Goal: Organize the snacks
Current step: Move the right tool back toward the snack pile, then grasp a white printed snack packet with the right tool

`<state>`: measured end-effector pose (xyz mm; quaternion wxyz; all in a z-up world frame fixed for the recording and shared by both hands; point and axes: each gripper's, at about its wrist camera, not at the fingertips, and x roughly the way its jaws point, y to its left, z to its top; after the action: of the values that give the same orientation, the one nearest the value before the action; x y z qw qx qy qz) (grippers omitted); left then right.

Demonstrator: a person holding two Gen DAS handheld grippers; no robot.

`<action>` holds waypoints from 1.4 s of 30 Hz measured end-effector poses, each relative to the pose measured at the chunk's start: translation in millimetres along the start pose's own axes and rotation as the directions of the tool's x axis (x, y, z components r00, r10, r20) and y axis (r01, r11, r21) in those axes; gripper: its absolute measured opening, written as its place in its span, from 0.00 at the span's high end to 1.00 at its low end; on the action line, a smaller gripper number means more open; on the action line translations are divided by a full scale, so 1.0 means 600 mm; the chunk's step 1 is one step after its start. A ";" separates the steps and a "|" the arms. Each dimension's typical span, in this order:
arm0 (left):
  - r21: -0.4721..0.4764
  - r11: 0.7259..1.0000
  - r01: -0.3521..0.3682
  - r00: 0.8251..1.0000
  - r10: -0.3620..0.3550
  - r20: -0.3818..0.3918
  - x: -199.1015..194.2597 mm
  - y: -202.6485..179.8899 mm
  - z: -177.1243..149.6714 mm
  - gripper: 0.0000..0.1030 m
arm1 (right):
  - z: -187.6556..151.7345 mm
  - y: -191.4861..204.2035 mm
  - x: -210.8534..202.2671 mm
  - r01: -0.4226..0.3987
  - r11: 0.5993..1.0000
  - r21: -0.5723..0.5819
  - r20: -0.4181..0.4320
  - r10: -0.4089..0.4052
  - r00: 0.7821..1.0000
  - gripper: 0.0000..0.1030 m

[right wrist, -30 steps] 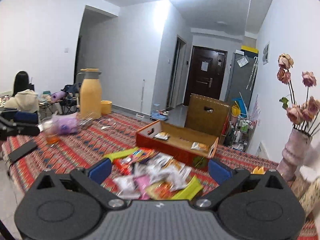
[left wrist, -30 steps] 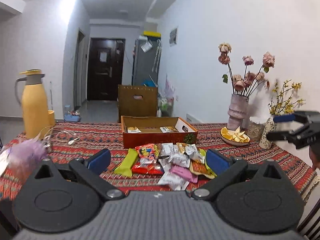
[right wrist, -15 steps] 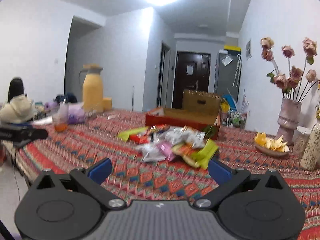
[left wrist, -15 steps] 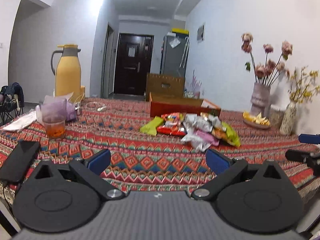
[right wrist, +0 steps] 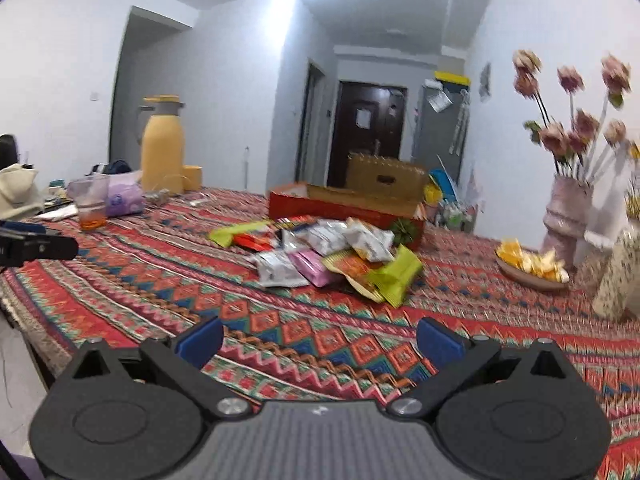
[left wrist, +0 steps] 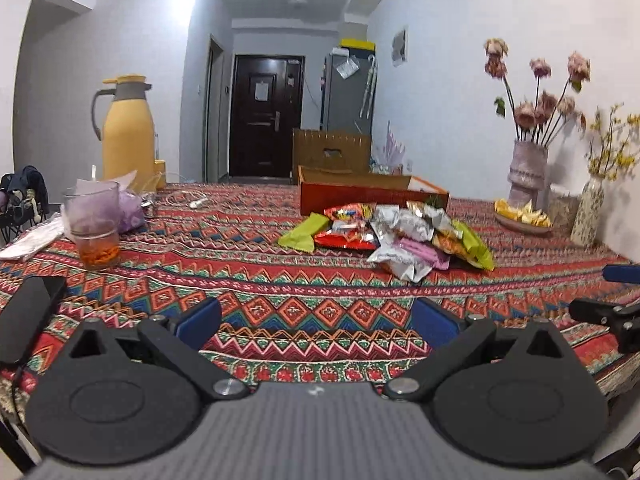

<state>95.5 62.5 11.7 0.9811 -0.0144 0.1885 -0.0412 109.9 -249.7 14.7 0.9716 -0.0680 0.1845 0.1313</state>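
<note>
While both tools hover low over the near edge of the patterned surface (left wrist: 248, 280), the snack pile (left wrist: 394, 232) lies untouched mid-cloth.

Largest first: the surface, draped in a red zigzag cloth, carries everything. At its far side sits the open red box (right wrist: 344, 206), just behind the snack pile (right wrist: 332, 256), whose nearest packets touch or nearly touch its front wall. A yellow jug (left wrist: 128, 136) stands far left, a glass (left wrist: 93, 226) nearer. A vase of flowers (left wrist: 527, 170) and a dish of orange pieces (left wrist: 522, 216) sit right. The left tool (left wrist: 316, 318) and right tool (right wrist: 320, 338) each have fingers spread wide, gripping nothing, well short of the packets.
</note>
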 end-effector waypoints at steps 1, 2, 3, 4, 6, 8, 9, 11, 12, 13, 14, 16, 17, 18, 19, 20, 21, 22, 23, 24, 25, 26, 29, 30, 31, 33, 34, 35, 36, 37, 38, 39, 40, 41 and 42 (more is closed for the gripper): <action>0.007 1.000 0.000 1.000 0.000 -0.013 0.012 -0.003 0.001 0.00 | -0.003 -0.006 0.006 0.009 1.000 0.012 -0.012 -0.009 1.000 0.00; 0.008 1.000 0.003 1.000 -0.002 -0.027 0.023 -0.005 0.003 0.00 | -0.005 -0.013 0.013 0.018 1.000 0.025 -0.022 -0.018 1.000 0.00; 0.008 1.000 0.006 0.999 -0.006 -0.042 0.036 -0.008 0.005 0.00 | -0.006 -0.022 0.020 0.029 0.999 0.045 -0.031 -0.028 0.999 0.00; 0.008 1.000 0.011 0.998 -0.011 -0.055 0.047 -0.011 0.006 0.00 | -0.007 -0.030 0.027 0.038 0.997 0.067 -0.040 -0.036 0.999 0.00; 0.020 1.000 0.018 0.995 -0.016 -0.096 0.079 -0.021 0.012 0.00 | -0.010 -0.049 0.044 0.049 0.992 0.117 -0.057 -0.042 0.997 0.00; 0.043 0.999 0.014 0.990 -0.007 -0.141 0.114 -0.033 0.019 0.00 | -0.007 -0.065 0.065 0.059 0.989 0.137 -0.093 -0.046 0.995 0.00; 0.056 0.998 0.010 0.989 -0.001 -0.151 0.130 -0.039 0.026 0.00 | -0.003 -0.074 0.076 0.067 0.989 0.132 -0.104 -0.053 0.993 0.00; 0.070 0.998 0.004 0.989 0.006 -0.147 0.159 -0.049 0.040 0.00 | 0.006 -0.087 0.093 0.074 0.991 0.112 -0.103 -0.062 0.993 0.00; 0.074 0.997 0.012 0.989 -0.001 -0.145 0.173 -0.054 0.050 0.00 | 0.014 -0.095 0.105 0.074 0.992 0.105 -0.101 -0.064 0.993 0.00; 0.080 0.996 0.030 0.989 -0.018 -0.148 0.189 -0.060 0.060 0.00 | 0.023 -0.104 0.118 0.073 0.992 0.103 -0.103 -0.062 0.993 0.01; 0.089 0.995 0.047 0.987 -0.033 -0.155 0.204 -0.067 0.068 0.00 | 0.033 -0.112 0.131 0.067 0.992 0.107 -0.108 -0.055 0.993 0.04; 0.112 0.991 0.074 0.983 -0.054 -0.177 0.244 -0.084 0.081 0.00 | 0.052 -0.126 0.157 0.040 0.991 0.126 -0.119 -0.024 0.993 0.12; 0.126 0.988 0.086 0.980 -0.061 -0.192 0.262 -0.093 0.086 0.00 | 0.062 -0.132 0.171 0.015 0.990 0.137 -0.116 0.001 0.993 0.15; 0.141 0.984 0.107 0.976 -0.077 -0.206 0.280 -0.101 0.089 0.00 | 0.072 -0.138 0.188 -0.016 0.990 0.143 -0.109 0.031 0.994 0.17; 0.158 0.977 0.144 0.970 -0.107 -0.220 0.302 -0.111 0.092 0.00 | 0.080 -0.142 0.204 -0.037 0.989 0.141 -0.105 0.052 0.993 0.19; 0.169 0.971 0.168 0.965 -0.127 -0.229 0.319 -0.118 0.094 0.00 | 0.089 -0.145 0.222 -0.054 0.990 0.133 -0.107 0.068 0.992 0.27; 0.179 0.965 0.190 0.961 -0.145 -0.237 0.338 -0.126 0.096 0.03 | 0.098 -0.146 0.242 -0.068 0.991 0.118 -0.113 0.082 0.990 0.35; 0.187 0.962 0.196 0.960 -0.150 -0.237 0.352 -0.134 0.096 0.07 | 0.105 -0.147 0.261 -0.077 0.991 0.105 -0.121 0.090 0.989 0.39; 0.197 0.960 0.199 0.960 -0.151 -0.235 0.366 -0.141 0.097 0.19 | 0.111 -0.148 0.281 -0.085 0.992 0.092 -0.128 0.096 0.987 0.42; 0.207 0.956 0.208 0.960 -0.159 -0.229 0.378 -0.145 0.097 0.29 | 0.117 -0.148 0.303 -0.096 0.993 0.069 -0.136 0.104 0.985 0.42; 0.214 0.951 0.222 0.958 -0.172 -0.229 0.391 -0.148 0.097 0.33 | 0.122 -0.147 0.320 -0.103 0.994 0.046 -0.140 0.108 0.984 0.42; 0.212 0.950 0.229 0.956 -0.179 -0.234 0.401 -0.149 0.096 0.36 | 0.126 -0.148 0.336 -0.109 0.994 0.029 -0.143 0.112 0.983 0.42; 0.148 0.950 0.275 0.938 -0.231 -0.259 0.425 -0.138 0.091 0.29 | 0.144 -0.156 0.390 -0.134 0.991 0.020 -0.151 0.135 0.979 0.42; 0.132 0.949 0.285 0.932 -0.242 -0.270 0.430 -0.135 0.089 0.21 | 0.148 -0.159 0.405 -0.143 0.989 0.030 -0.154 0.146 0.977 0.42; 0.122 0.948 0.294 0.927 -0.252 -0.279 0.434 -0.133 0.086 0.17 | 0.149 -0.161 0.418 -0.152 0.988 0.036 -0.156 0.156 0.975 0.42; 0.113 0.944 0.309 0.917 -0.264 -0.299 0.441 -0.132 0.082 0.13 | 0.151 -0.163 0.442 -0.165 0.986 0.037 -0.153 0.169 0.974 0.42; 0.101 0.942 0.322 0.911 -0.278 -0.306 0.442 -0.129 0.082 0.13 | 0.151 -0.165 0.454 -0.167 0.985 0.035 -0.152 0.170 0.974 0.42; 0.083 0.938 0.335 0.903 -0.295 -0.314 0.445 -0.126 0.081 0.13 | 0.151 -0.168 0.464 -0.167 0.985 0.039 -0.153 0.171 0.973 0.42; 0.068 0.936 0.344 0.896 -0.306 -0.322 0.448 -0.123 0.081 0.13 | 0.151 -0.172 0.473 -0.169 0.985 0.045 -0.155 0.174 0.972 0.42; 0.060 0.935 0.348 0.895 -0.313 -0.319 0.449 -0.122 0.082 0.14 | 0.150 -0.176 0.480 -0.172 0.983 0.060 -0.153 0.180 0.972 0.42; 0.060 0.934 0.352 0.894 -0.316 -0.318 0.449 -0.122 0.082 0.17 | 0.150 -0.182 0.486 -0.177 0.981 0.079 -0.148 0.188 0.971 0.42; 0.069 0.935 0.349 0.896 -0.311 -0.317 0.448 -0.123 0.082 0.26 | 0.147 -0.188 0.491 -0.188 0.977 0.105 -0.140 0.201 0.969 0.43; 0.083 0.937 0.338 0.902 -0.298 -0.314 0.447 -0.126 0.082 0.31 | 0.145 -0.191 0.495 -0.196 0.973 0.125 -0.134 0.213 0.968 0.46; 0.095 0.938 0.334 0.904 -0.290 -0.313 0.447 -0.132 0.082 0.35 | 0.142 -0.192 0.497 -0.203 0.969 0.141 -0.131 0.221 0.966 0.51; 0.102 0.937 0.333 0.905 -0.288 -0.312 0.446 -0.133 0.082 0.38 | 0.140 -0.193 0.499 -0.210 0.965 0.156 -0.133 0.231 0.964 0.53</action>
<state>355.5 -39.7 -37.9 0.9214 0.0371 0.3229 -0.2132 439.7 -276.5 -11.1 0.9366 0.0120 0.2723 0.2200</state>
